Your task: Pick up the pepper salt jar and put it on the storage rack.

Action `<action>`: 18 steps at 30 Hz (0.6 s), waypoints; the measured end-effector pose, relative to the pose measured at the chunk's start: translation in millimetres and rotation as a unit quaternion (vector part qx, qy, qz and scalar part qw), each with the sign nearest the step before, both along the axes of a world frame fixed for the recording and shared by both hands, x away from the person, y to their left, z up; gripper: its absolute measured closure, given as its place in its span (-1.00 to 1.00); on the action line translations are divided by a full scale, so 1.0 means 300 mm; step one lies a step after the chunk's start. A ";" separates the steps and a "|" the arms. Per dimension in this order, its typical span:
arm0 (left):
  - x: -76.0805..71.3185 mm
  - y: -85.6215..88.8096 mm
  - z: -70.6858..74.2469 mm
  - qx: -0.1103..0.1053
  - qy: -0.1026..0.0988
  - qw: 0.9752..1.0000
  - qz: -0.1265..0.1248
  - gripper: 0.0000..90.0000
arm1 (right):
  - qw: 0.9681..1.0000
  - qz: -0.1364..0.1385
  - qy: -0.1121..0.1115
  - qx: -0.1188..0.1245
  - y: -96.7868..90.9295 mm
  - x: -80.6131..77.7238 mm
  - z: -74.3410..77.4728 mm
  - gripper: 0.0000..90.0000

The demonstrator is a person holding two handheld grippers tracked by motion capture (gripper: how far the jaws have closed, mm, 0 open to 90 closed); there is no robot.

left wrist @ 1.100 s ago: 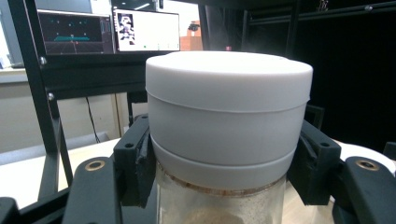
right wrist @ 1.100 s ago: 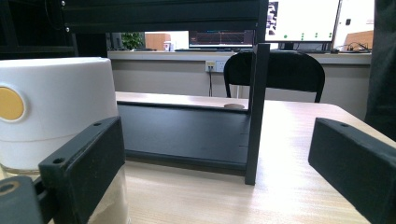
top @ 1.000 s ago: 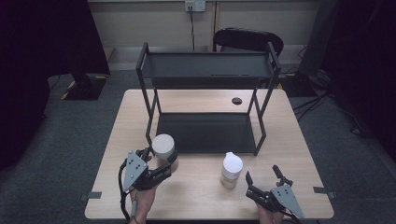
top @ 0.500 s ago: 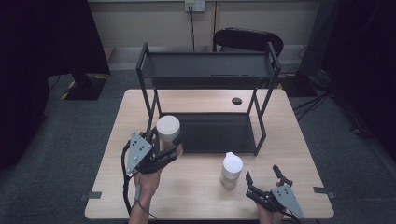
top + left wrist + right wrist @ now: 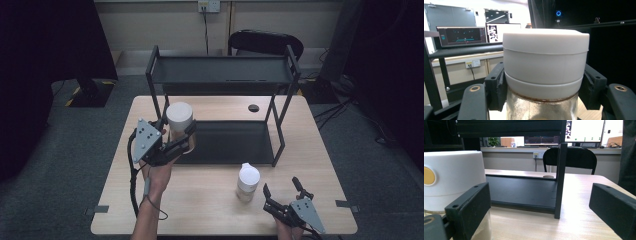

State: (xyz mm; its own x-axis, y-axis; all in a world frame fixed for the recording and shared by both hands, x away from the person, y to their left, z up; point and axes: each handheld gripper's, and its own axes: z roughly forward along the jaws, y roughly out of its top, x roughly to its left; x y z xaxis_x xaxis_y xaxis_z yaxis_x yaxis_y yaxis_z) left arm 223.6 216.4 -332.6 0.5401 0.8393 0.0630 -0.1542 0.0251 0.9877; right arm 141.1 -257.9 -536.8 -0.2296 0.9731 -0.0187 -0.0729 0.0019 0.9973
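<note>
White-capped jar (image 5: 180, 125) sits clenched in the left tool (image 5: 186, 141), raised off the table (image 5: 210, 210) at the front left post of the black rack (image 5: 222, 70); keep it upright and clear that post; right tool (image 5: 282, 192) rests released.

Table light: we are seeing the wooden table (image 5: 210, 200) evenly lit from overhead, with soft shadows.
Surroundings: the room's edges are falling into near black.
Focus: the high view is looking slightly soft.
Left gripper view: the white lid (image 5: 545, 60) is looming bright, possibly overexposed.
Right gripper view: screens (image 5: 584, 130) behind are glaring; the nearest parts are blurring.
</note>
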 end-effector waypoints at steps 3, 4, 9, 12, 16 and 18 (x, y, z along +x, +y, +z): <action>0.022 0.003 0.024 0.001 -0.005 1.000 -0.006 -0.23 | 1.000 0.000 0.000 0.000 0.000 0.000 0.000 -0.94; 0.029 0.002 0.033 0.002 -0.006 1.000 -0.006 -0.23 | 1.000 0.000 0.000 0.000 0.000 0.000 0.000 -0.94; 0.060 -0.007 0.061 -0.015 -0.004 1.000 0.005 -0.23 | 1.000 0.000 0.000 0.000 0.000 0.000 0.000 -0.94; 0.083 -0.010 0.078 -0.014 -0.001 1.000 0.007 -0.23 | 1.000 -0.001 0.000 0.000 0.001 0.000 0.000 -0.94; 0.106 -0.012 0.102 -0.011 0.001 1.000 0.010 -0.23 | 1.000 -0.002 0.000 0.000 0.002 -0.001 0.000 -0.94; 0.114 -0.013 0.118 -0.009 0.000 1.000 0.013 -0.22 | 1.000 -0.002 -0.001 -0.001 0.002 -0.001 -0.001 -0.94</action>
